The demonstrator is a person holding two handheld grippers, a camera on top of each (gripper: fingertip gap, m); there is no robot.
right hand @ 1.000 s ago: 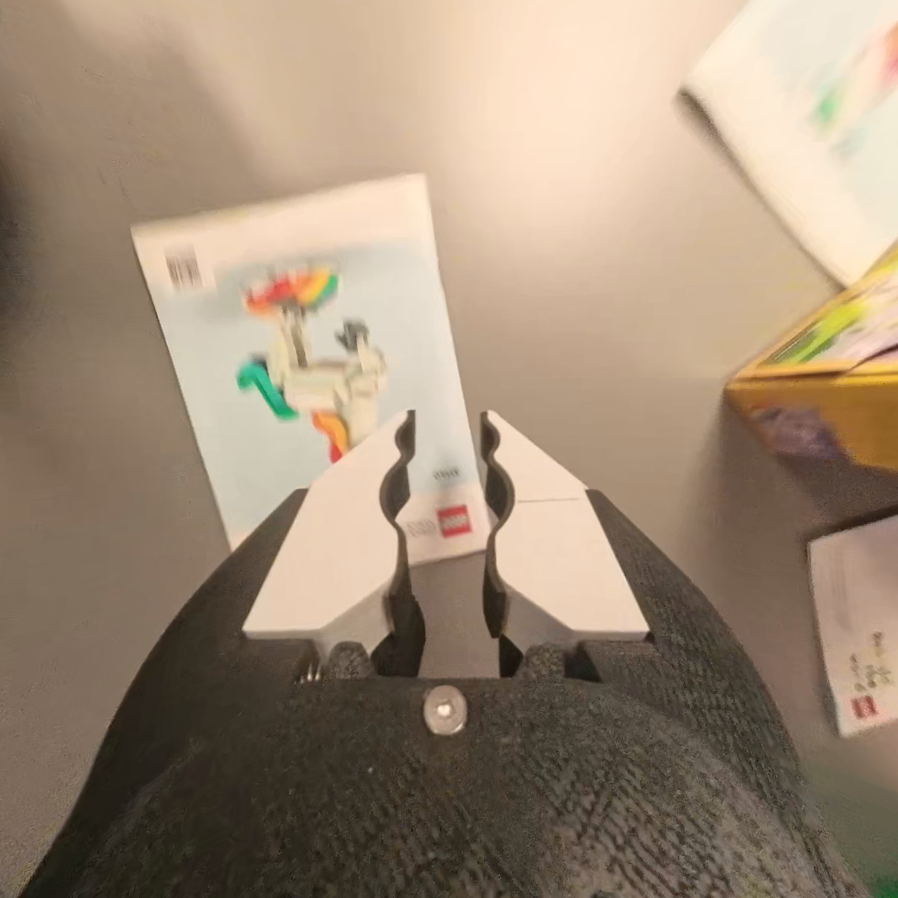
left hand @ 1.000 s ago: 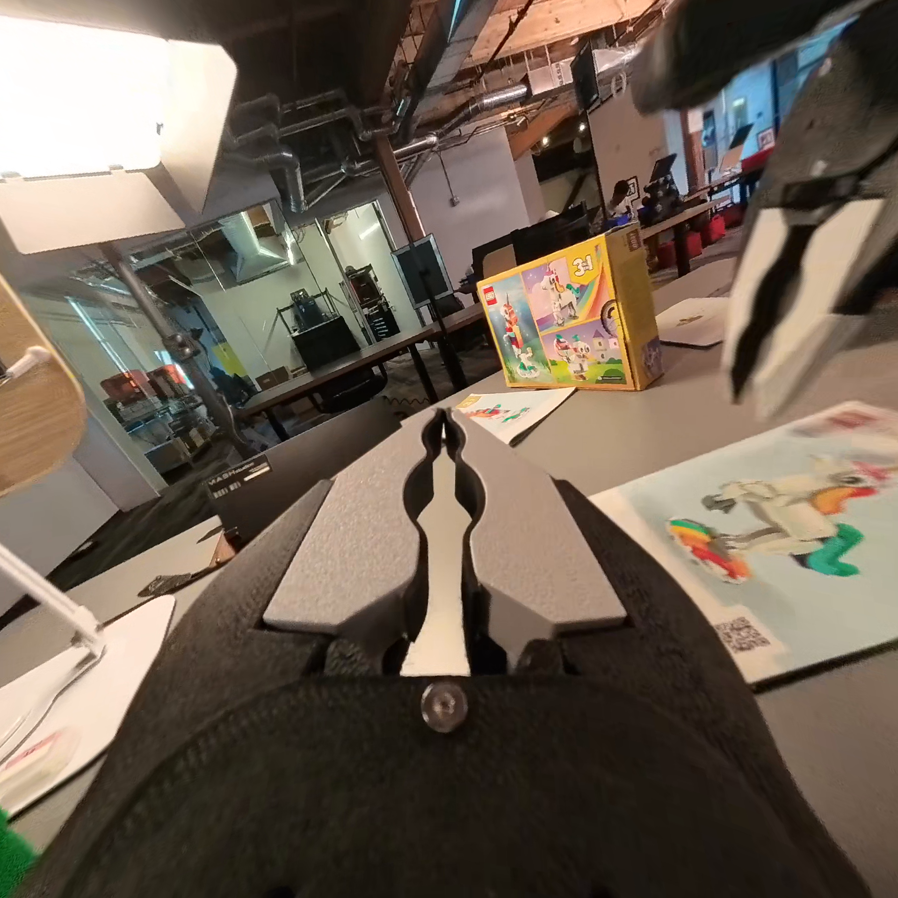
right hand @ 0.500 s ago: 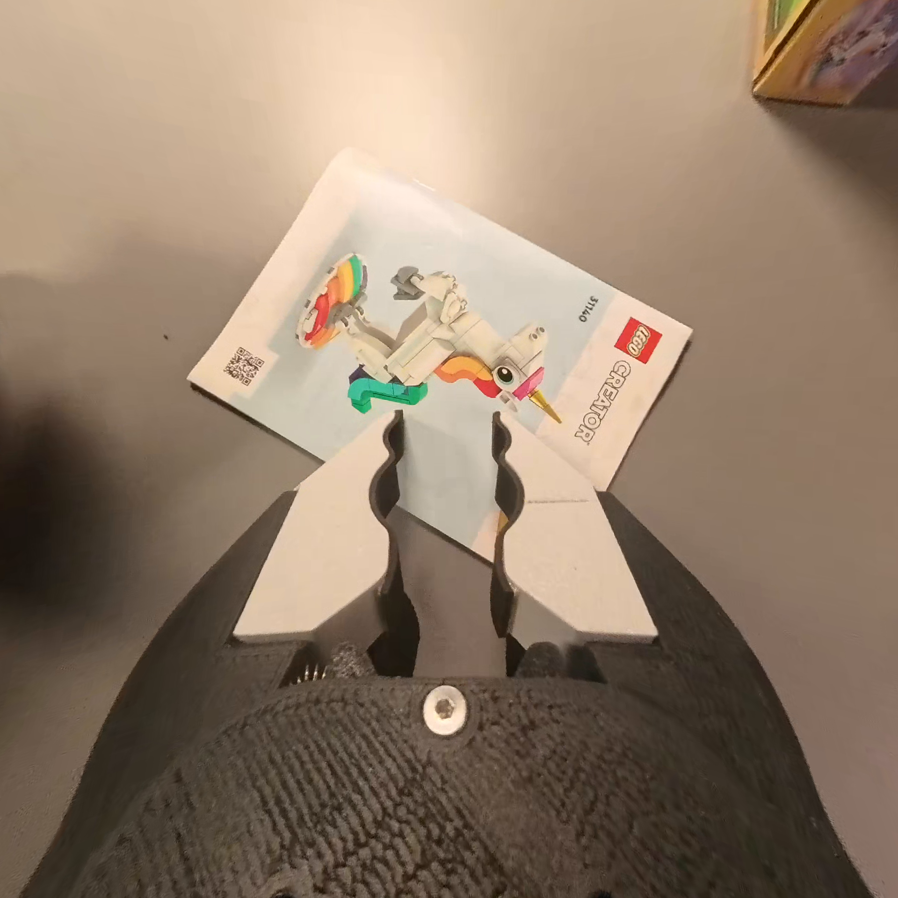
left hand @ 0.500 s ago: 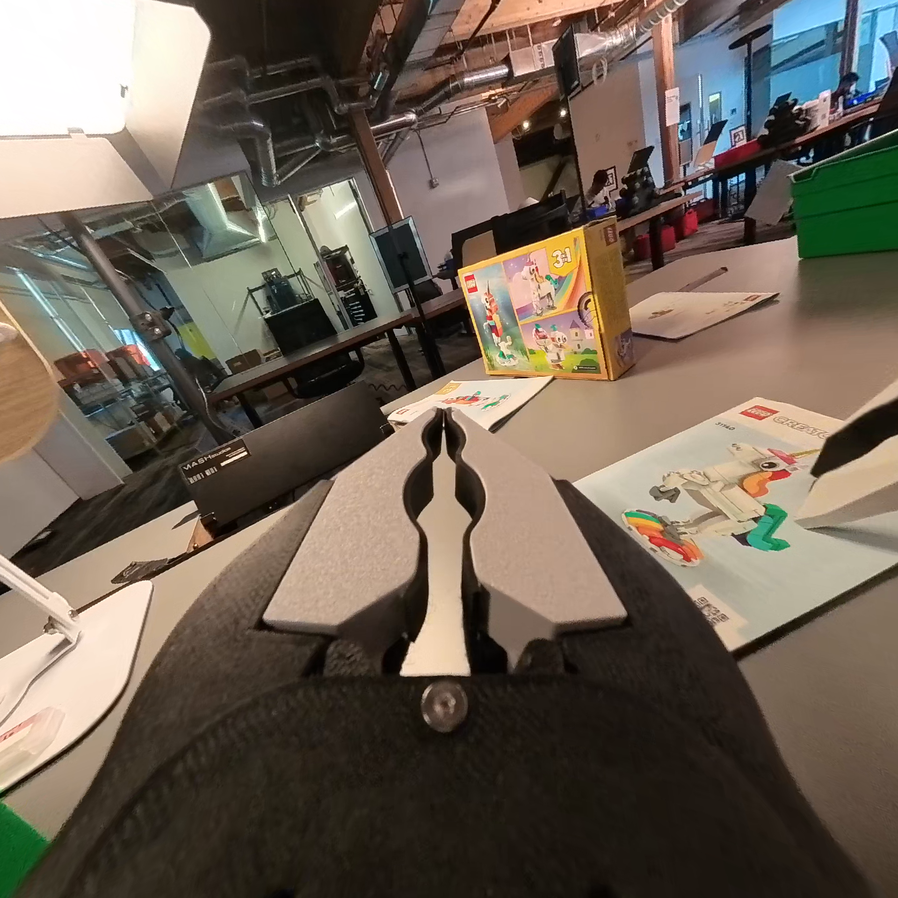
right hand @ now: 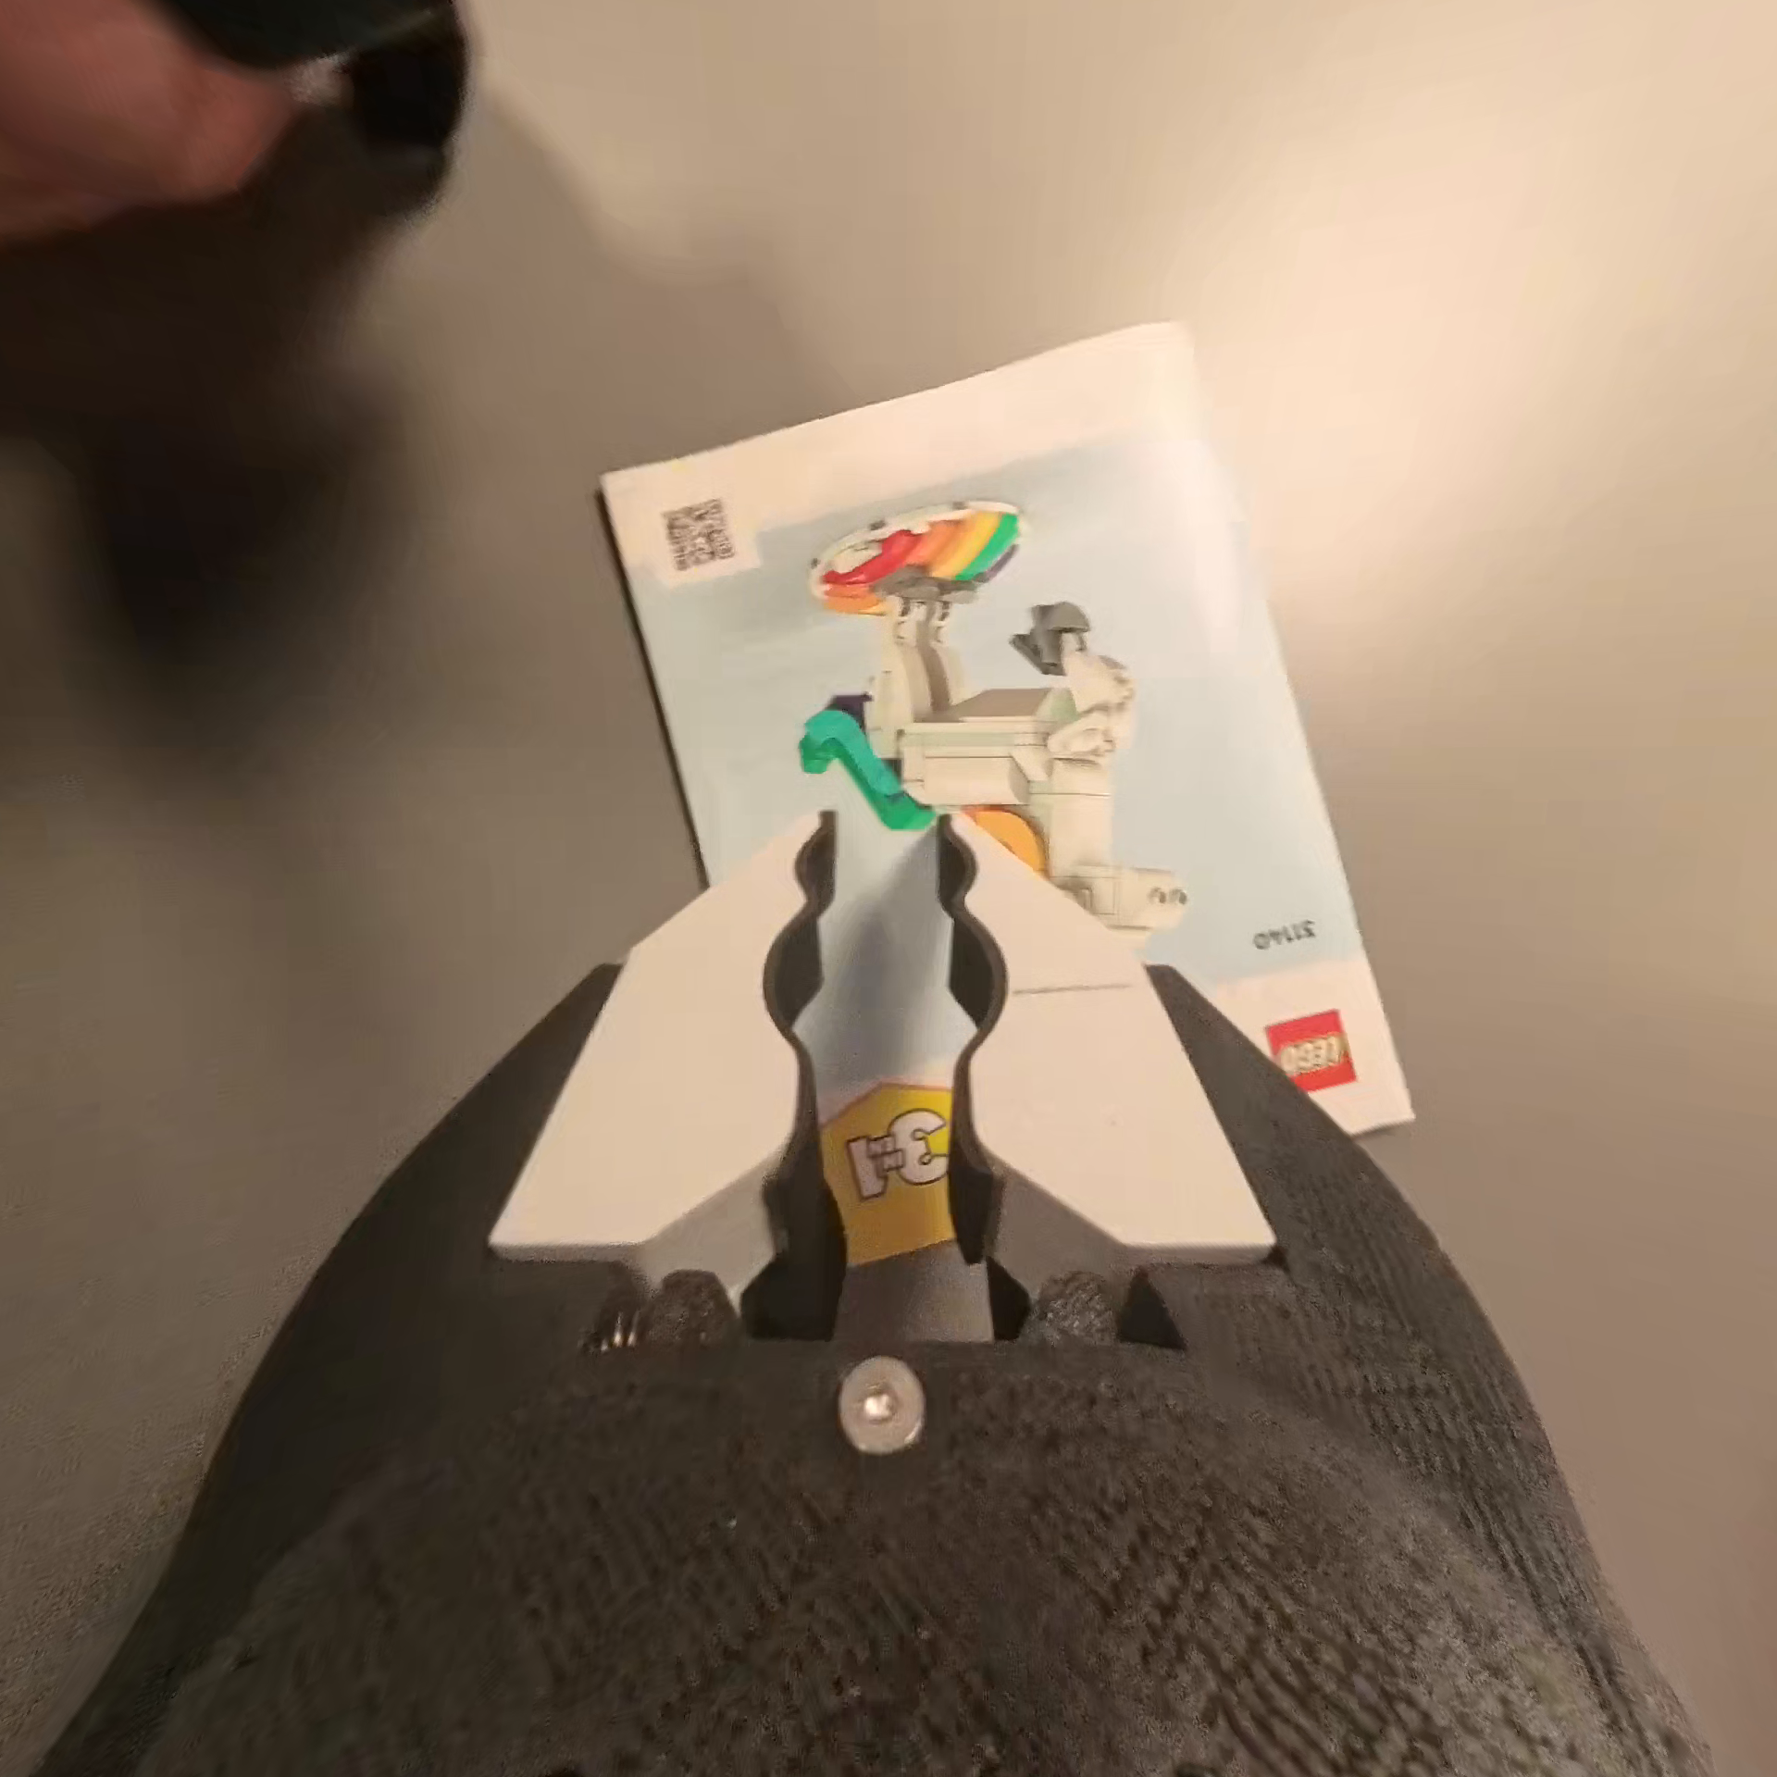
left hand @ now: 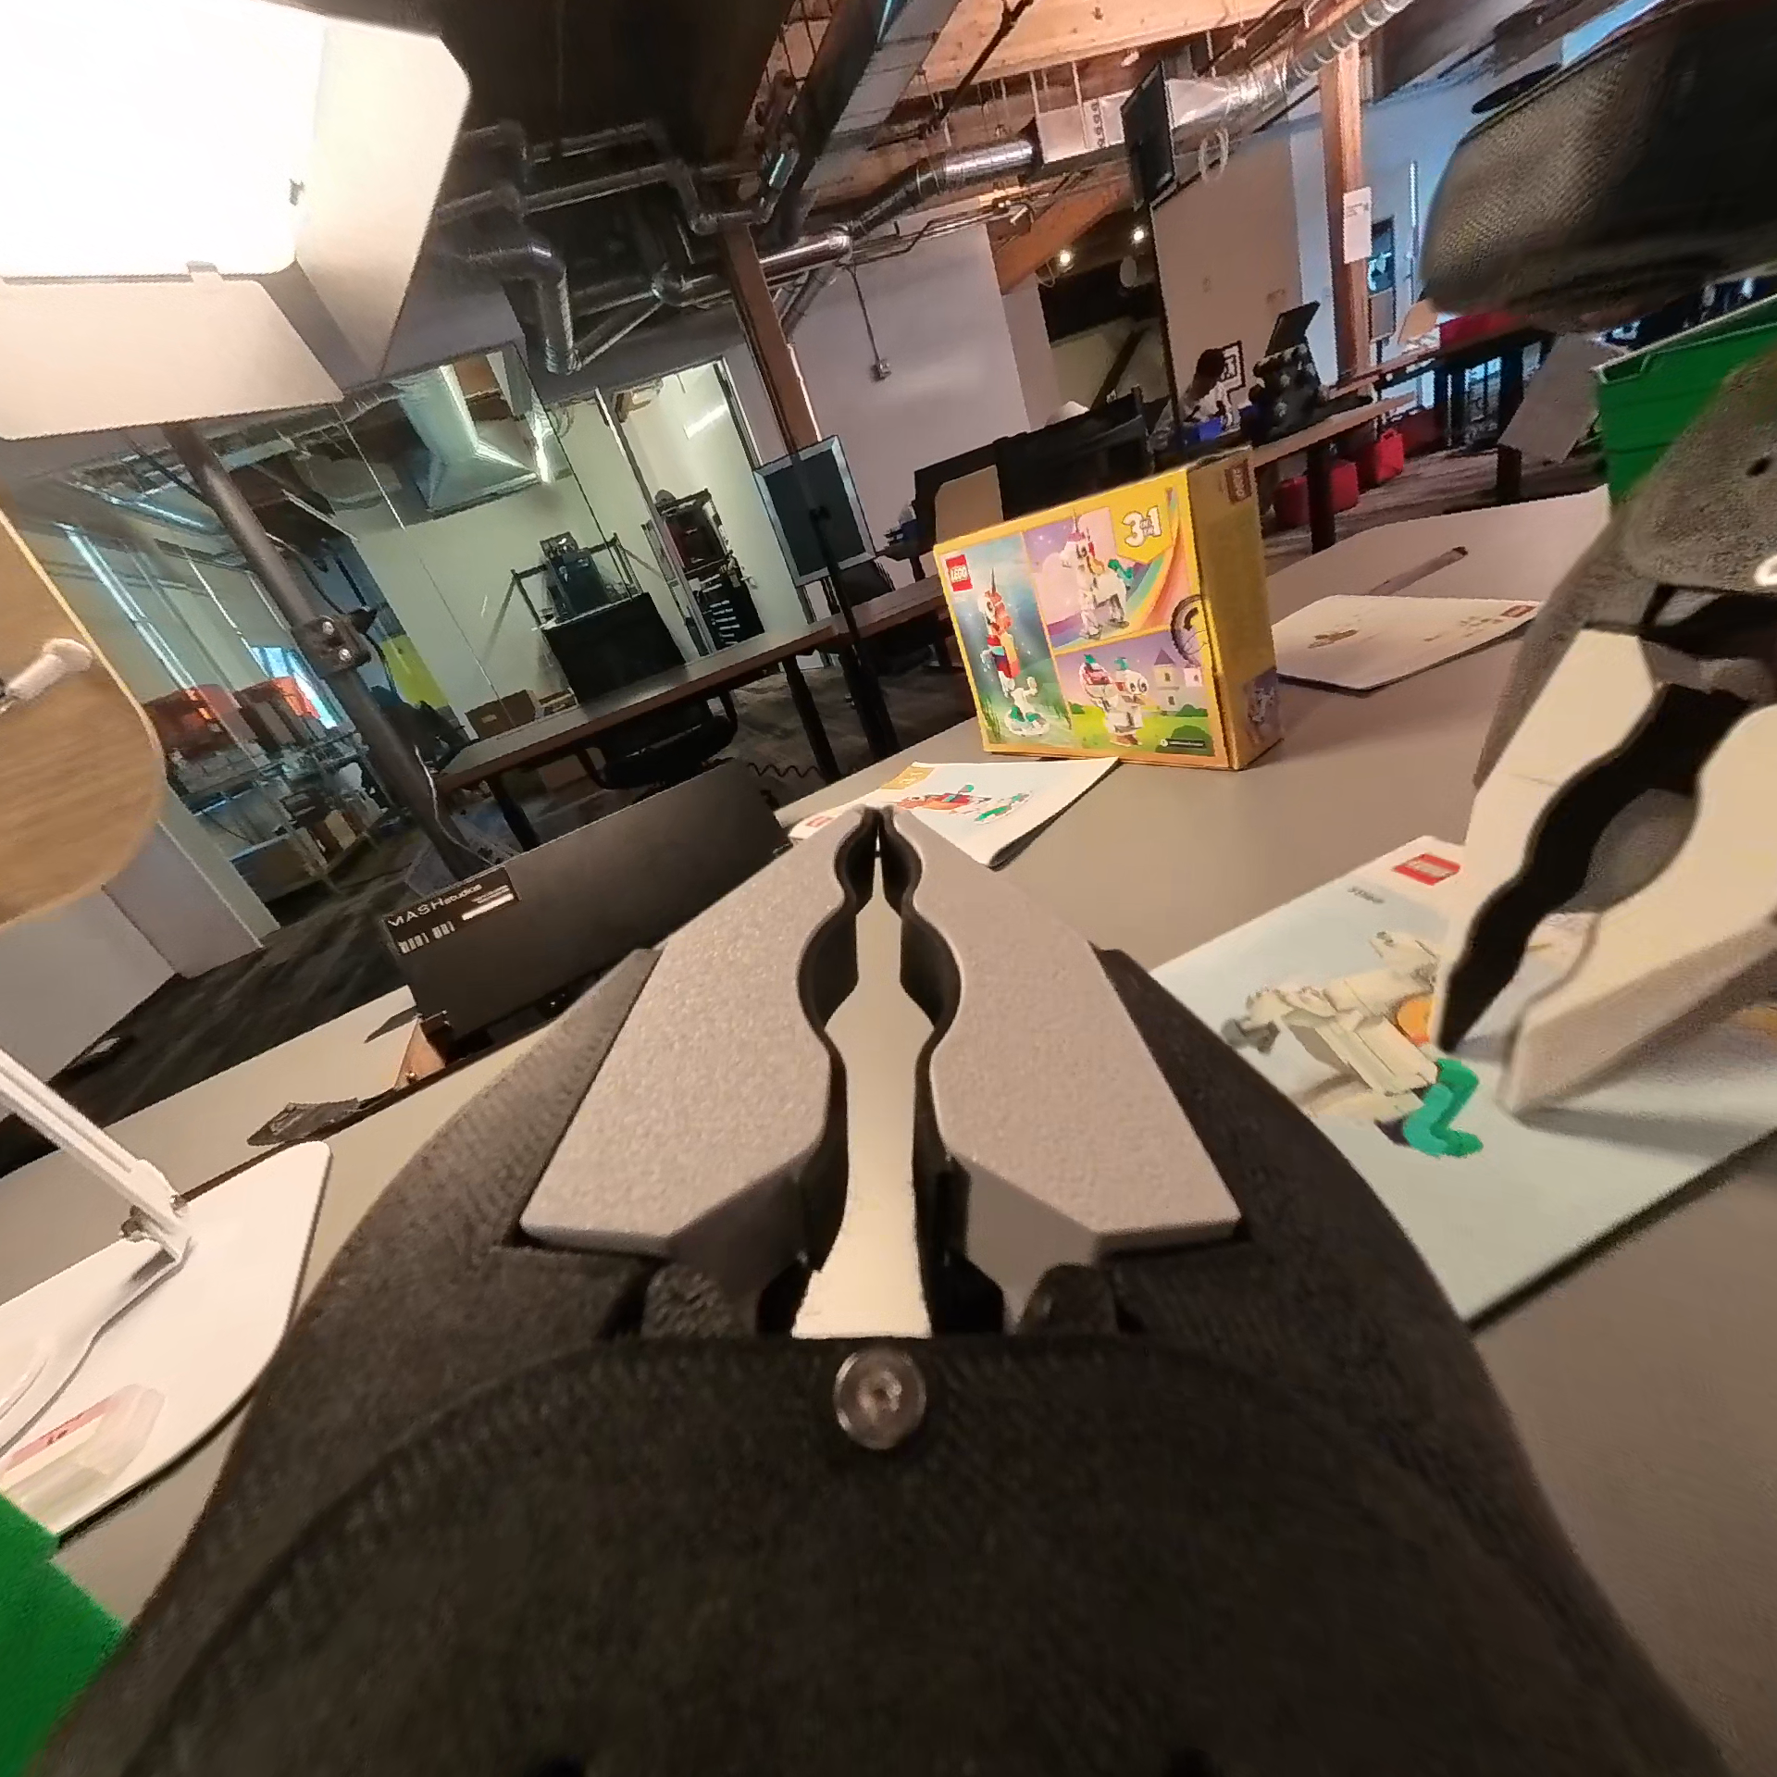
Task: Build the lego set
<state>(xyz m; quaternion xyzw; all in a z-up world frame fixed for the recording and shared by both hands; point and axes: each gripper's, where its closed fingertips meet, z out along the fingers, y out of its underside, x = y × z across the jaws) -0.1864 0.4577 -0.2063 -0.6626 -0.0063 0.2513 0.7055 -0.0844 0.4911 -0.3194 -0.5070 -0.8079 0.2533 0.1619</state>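
The unicorn instruction booklet (right hand: pixel 990 712) is lying flat on the grey table (right hand: pixel 1442 288). Your right gripper (right hand: pixel 885 832) is hovering over its near edge, jaws parted and empty. Your left gripper (left hand: pixel 877 829) is pointing toward the yellow Lego box (left hand: pixel 1106 615), jaws closed on nothing.

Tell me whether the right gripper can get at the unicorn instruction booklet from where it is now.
Probably yes. The right gripper hangs directly over the unicorn instruction booklet with its jaws open, and nothing lies between them. The booklet lies flat on the grey table, so pinching an edge may be awkward.
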